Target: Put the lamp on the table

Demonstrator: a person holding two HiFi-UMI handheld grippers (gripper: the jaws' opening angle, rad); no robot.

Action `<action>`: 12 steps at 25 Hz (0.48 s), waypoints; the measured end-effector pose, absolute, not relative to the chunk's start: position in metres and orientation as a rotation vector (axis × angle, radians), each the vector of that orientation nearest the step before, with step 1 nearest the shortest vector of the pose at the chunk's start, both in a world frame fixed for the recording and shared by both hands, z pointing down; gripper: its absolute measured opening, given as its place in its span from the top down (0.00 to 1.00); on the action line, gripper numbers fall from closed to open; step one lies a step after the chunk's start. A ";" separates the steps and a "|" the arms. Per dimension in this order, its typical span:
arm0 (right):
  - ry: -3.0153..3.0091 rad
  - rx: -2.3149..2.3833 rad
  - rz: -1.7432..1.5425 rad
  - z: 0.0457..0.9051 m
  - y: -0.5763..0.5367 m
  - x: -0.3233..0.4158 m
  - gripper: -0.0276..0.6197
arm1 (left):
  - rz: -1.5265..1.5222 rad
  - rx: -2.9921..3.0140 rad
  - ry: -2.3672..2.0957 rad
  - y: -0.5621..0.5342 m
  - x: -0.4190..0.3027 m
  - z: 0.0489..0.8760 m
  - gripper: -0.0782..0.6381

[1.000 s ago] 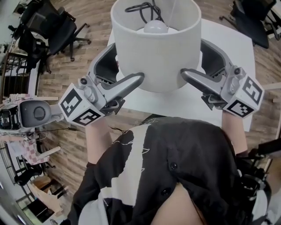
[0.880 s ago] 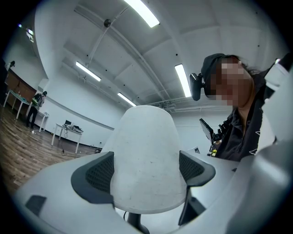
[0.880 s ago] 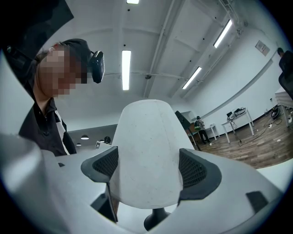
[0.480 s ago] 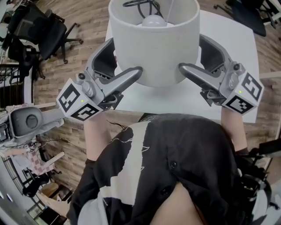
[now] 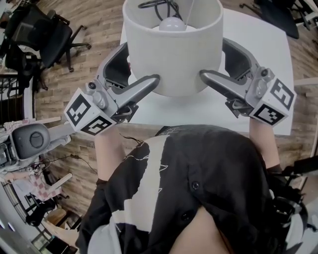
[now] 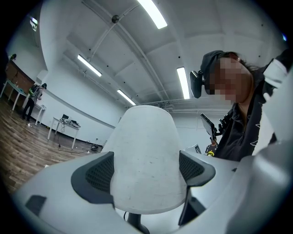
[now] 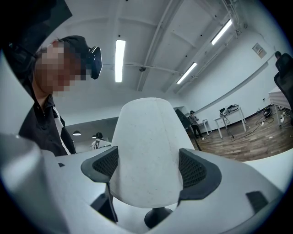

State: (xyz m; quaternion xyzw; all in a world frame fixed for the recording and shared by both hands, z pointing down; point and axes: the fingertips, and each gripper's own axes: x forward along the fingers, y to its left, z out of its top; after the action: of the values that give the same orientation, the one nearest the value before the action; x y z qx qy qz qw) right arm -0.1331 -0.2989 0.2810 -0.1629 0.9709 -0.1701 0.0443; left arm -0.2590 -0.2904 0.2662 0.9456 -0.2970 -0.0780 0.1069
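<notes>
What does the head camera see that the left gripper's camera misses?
Only the head view shows the bulb and cord inside the lampshade, plus an office chair on the wooden floor. Only the left gripper view shows the ceiling lights and the lamp's dark stem. Both show the left gripper clamped on the lampshade.

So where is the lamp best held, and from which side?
By the shade, from both sides at once. It is a wide, upright drum, so opposed grips on its left and right walls likely keep it level. The left gripper and right gripper each clasp it that way.
</notes>
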 end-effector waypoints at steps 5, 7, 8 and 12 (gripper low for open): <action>2.975 -0.492 -0.522 0.283 -0.298 -0.148 0.31 | -0.235 2.775 -0.881 -0.288 -0.274 0.269 0.28; 2.989 -0.485 -0.520 0.286 -0.297 -0.154 0.31 | -0.239 2.775 -0.887 -0.287 -0.280 0.273 0.28; 2.996 -0.483 -0.520 0.288 -0.297 -0.157 0.31 | -0.243 2.774 -0.890 -0.287 -0.283 0.274 0.28; 3.012 -0.485 -0.526 0.288 -0.295 -0.168 0.31 | -0.261 2.756 -0.890 -0.285 -0.294 0.278 0.28</action>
State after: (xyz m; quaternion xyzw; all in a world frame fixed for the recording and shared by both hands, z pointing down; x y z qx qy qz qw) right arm -0.1681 -0.2954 0.2883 -0.1567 0.9726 -0.1700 0.0227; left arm -0.2936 -0.2852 0.2777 0.9413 -0.3039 -0.0891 0.1166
